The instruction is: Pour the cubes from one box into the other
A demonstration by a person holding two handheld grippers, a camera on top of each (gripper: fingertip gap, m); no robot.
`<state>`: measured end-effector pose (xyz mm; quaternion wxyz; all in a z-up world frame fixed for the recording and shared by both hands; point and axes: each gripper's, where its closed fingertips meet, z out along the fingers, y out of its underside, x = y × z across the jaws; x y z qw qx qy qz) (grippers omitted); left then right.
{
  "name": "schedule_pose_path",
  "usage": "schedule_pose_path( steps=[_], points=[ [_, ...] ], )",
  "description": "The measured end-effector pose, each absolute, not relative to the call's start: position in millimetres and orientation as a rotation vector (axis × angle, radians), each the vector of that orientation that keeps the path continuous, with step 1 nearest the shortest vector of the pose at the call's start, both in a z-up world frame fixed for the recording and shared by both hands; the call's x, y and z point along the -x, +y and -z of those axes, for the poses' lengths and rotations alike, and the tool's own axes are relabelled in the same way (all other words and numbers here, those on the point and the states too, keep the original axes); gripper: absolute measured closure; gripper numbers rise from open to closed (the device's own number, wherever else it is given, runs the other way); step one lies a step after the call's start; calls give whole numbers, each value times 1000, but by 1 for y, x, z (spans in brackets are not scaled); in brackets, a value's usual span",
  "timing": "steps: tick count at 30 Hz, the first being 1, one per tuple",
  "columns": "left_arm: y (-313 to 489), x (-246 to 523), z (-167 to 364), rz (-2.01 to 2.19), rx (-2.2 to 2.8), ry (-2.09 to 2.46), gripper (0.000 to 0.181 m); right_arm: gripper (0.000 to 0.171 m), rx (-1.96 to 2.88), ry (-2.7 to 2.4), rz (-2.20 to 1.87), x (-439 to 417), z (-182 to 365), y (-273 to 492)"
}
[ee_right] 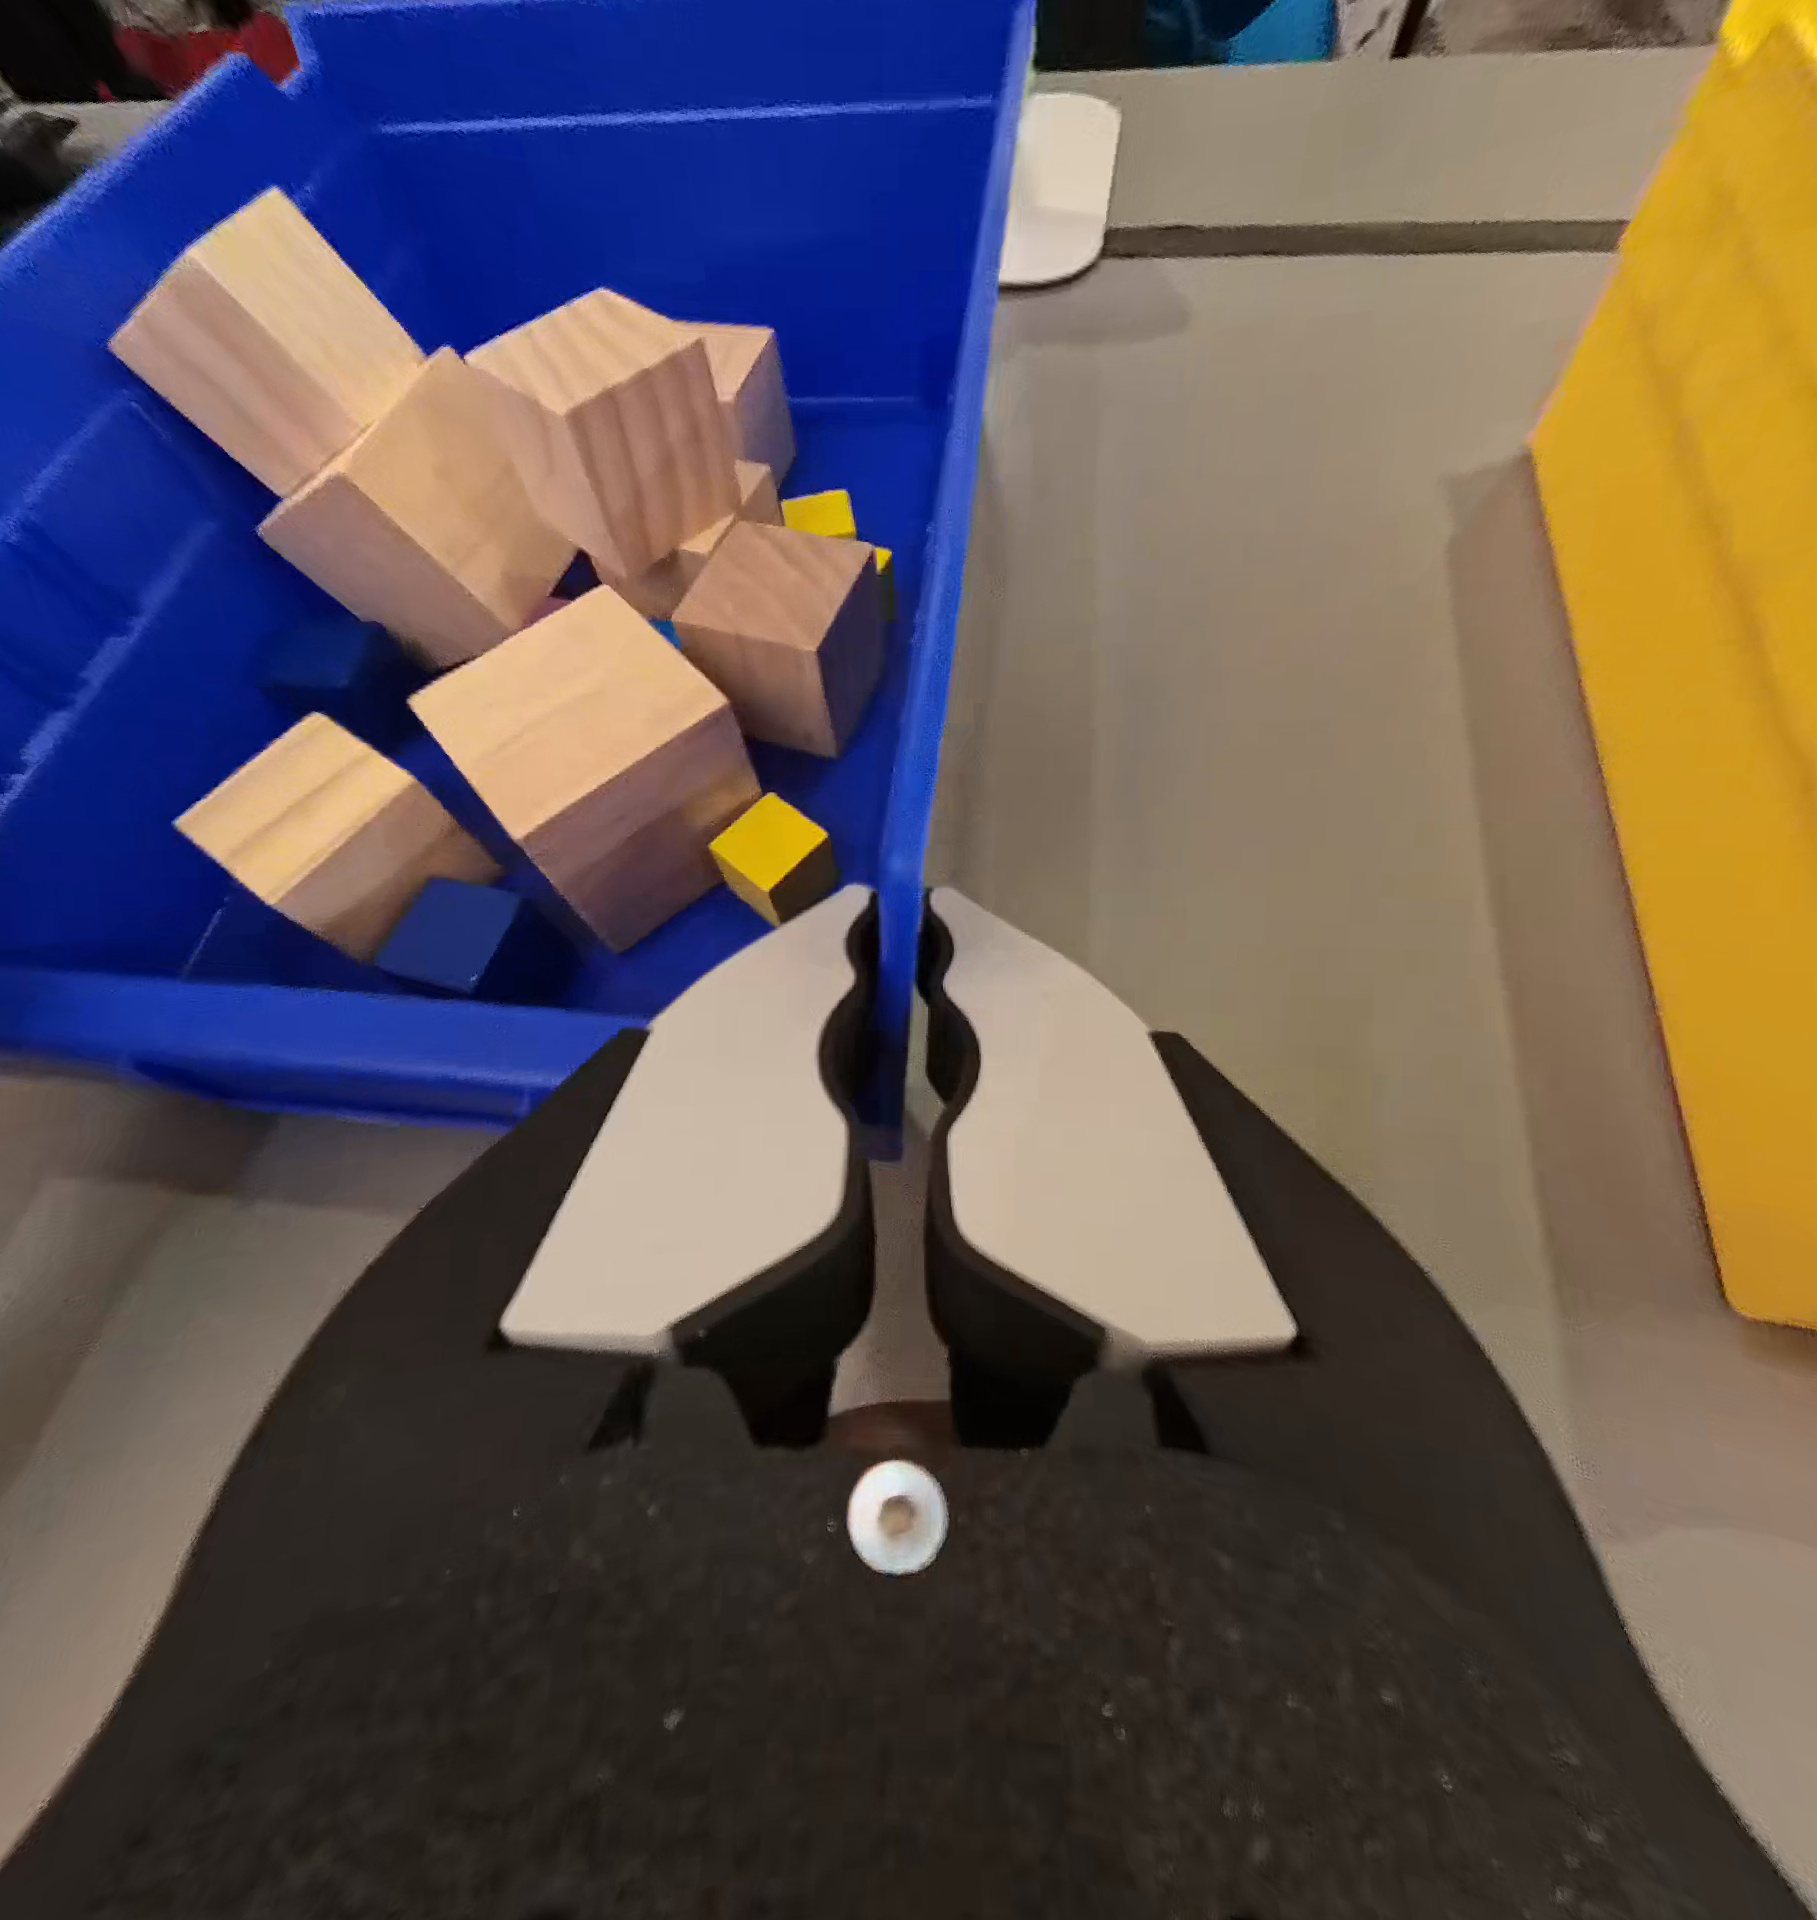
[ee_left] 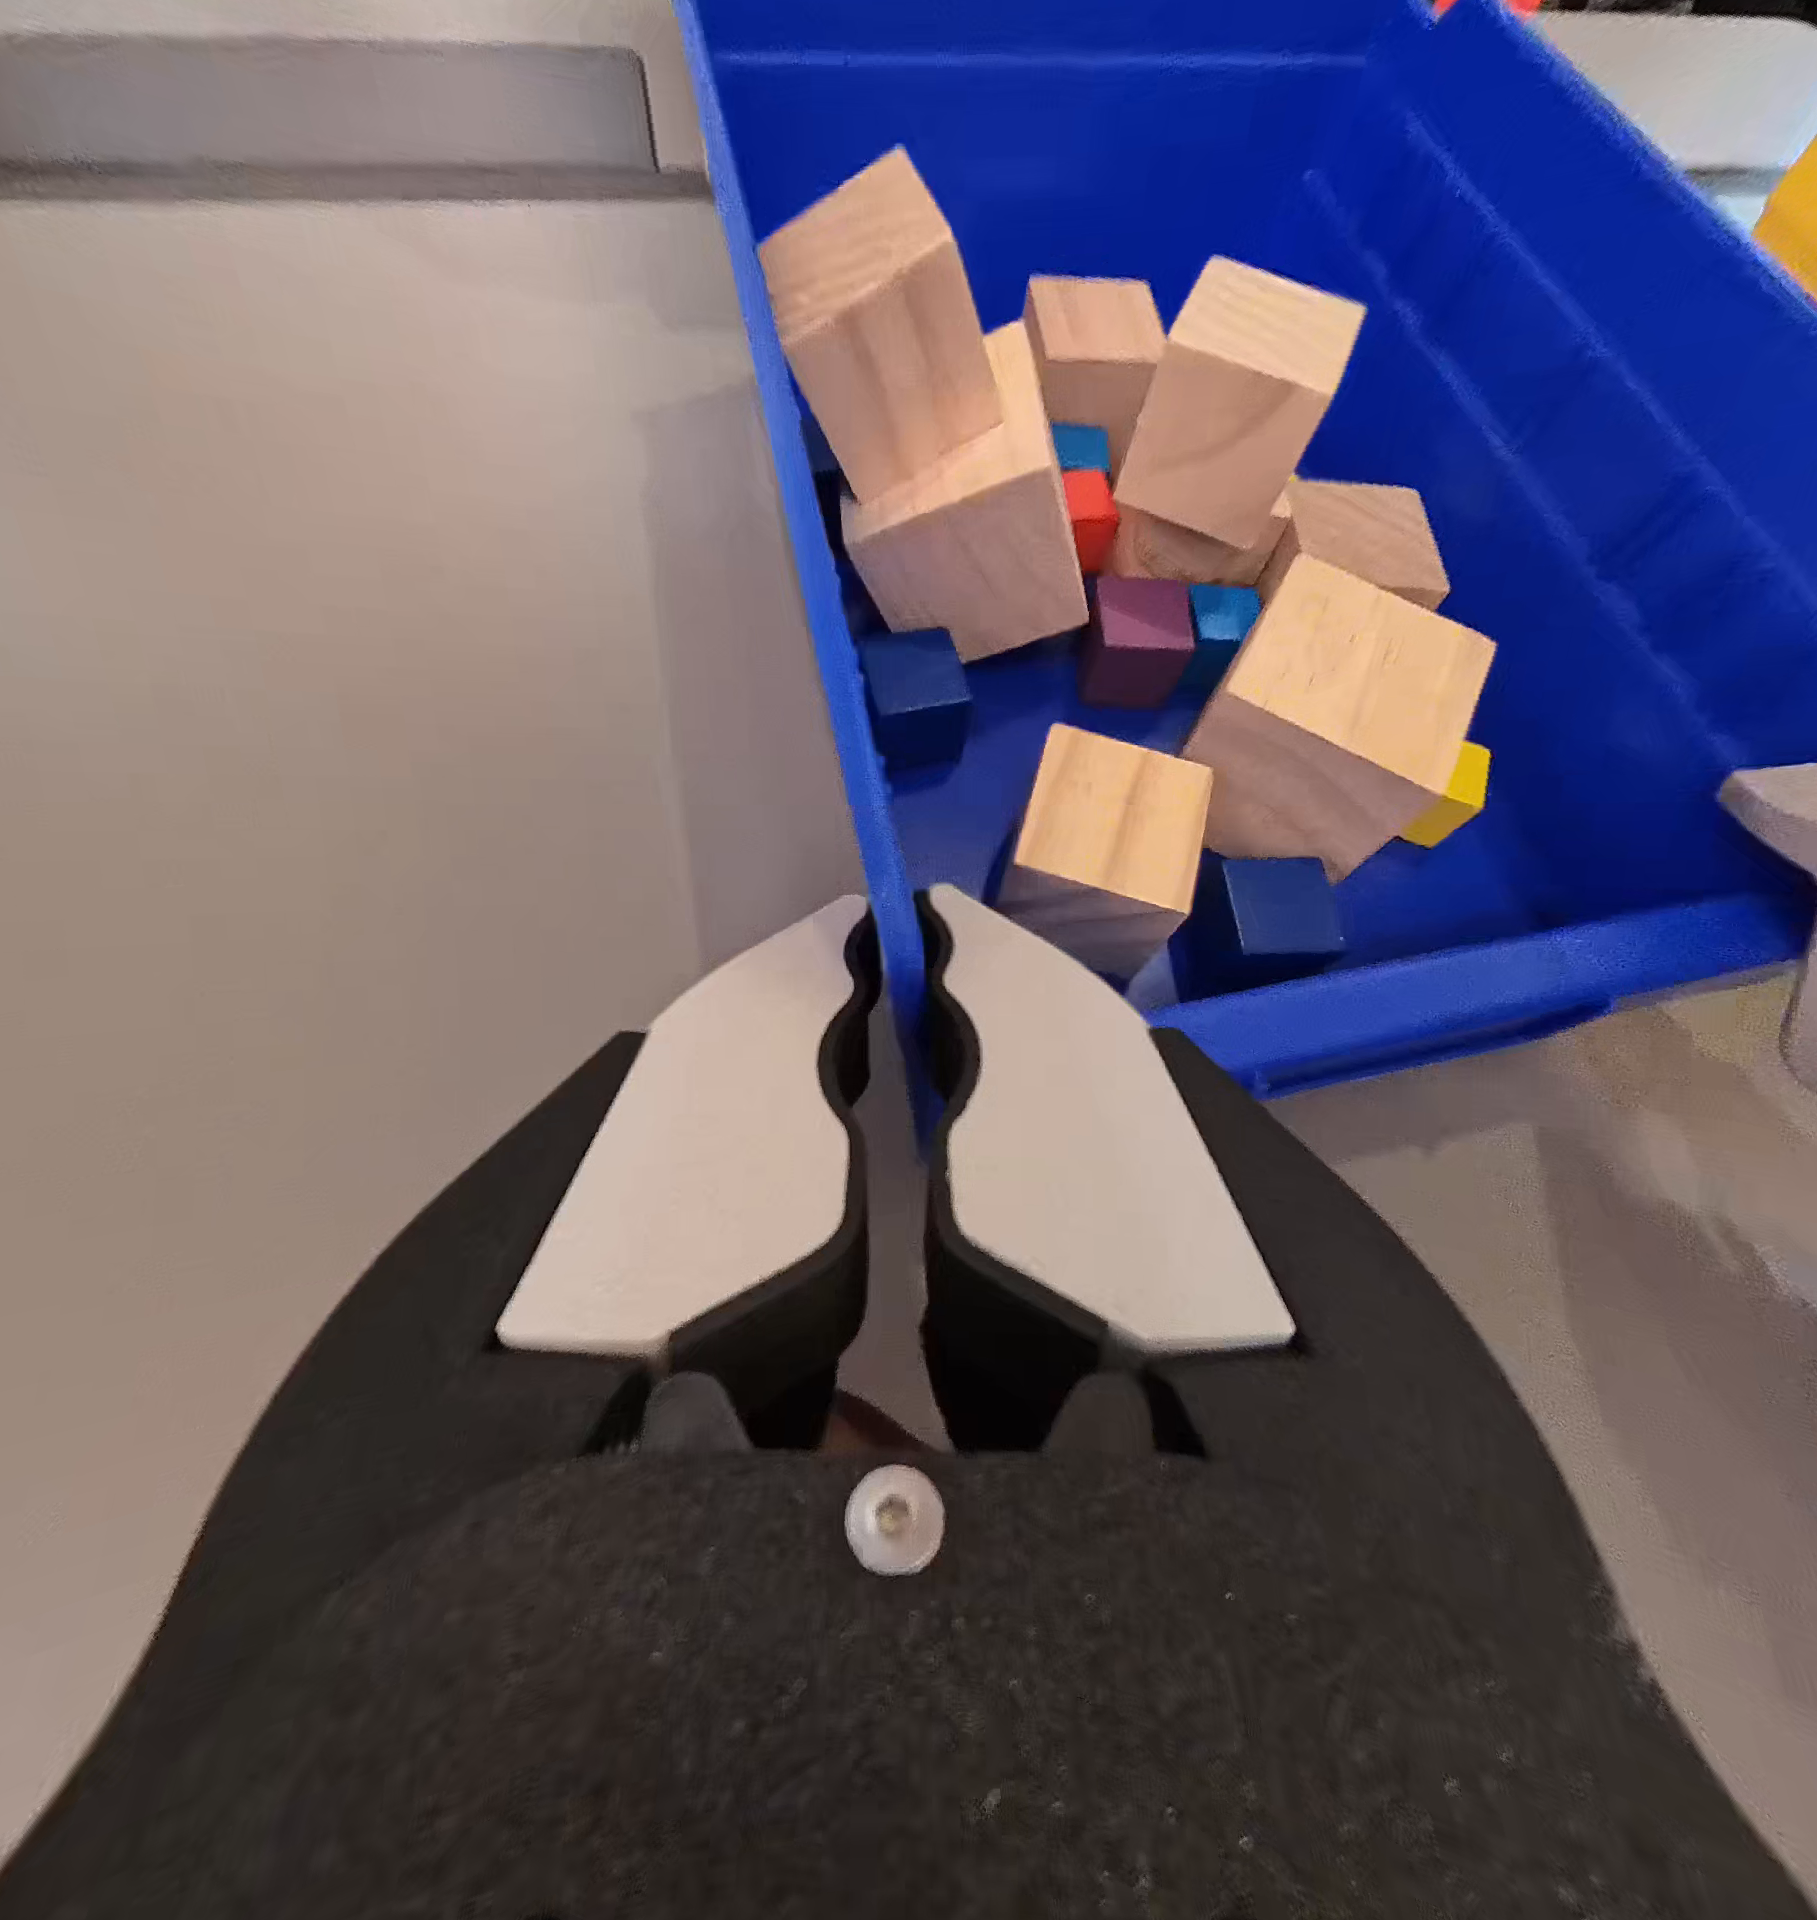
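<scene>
A: What is the left gripper (ee_left: pixel 899 925) doing?

B: Its pale, wavy-edged fingers are clenched on the thin left wall of the blue plastic bin (ee_left: pixel 1569 436). The right gripper (ee_right: pixel 899 914) pinches the opposite wall the same way, so the bin is held from both sides, near its front corners.

A: And the cubes?

B: All inside the blue bin, heaped loosely. The large wooden blocks (ee_left: pixel 1340 696) are unpainted, pale, with visible grain and sharp square edges. Among them lie small painted cubes: a purple cube (ee_left: pixel 1138 639), a red cube (ee_left: pixel 1091 514), a dark blue cube (ee_left: pixel 1283 902) and a yellow cube (ee_right: pixel 774 854).

A: Does one view show more than the other?

B: The right wrist view shows the yellow bin (ee_right: pixel 1735 727), smooth-walled plastic, standing to the right on the grey table (ee_right: pixel 1247 623), apart from the blue one, plus a white rounded object (ee_right: pixel 1058 187) at the far edge. The left wrist view catches only a yellow corner. No writing is legible anywhere.
</scene>
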<state>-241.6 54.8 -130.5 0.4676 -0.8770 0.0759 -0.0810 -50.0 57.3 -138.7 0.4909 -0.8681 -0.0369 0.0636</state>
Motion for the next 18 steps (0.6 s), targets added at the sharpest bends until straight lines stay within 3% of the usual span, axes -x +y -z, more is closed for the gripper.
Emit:
schedule_pose_path(
  steps=[9,18],
  points=[
    [53,323,83,82,1961,79,179,169,1828,-85,-40,130,77,52],
    [43,473,75,-57,1899,-3,179,168,1893,-226,-200,282,101,61]
  ],
)
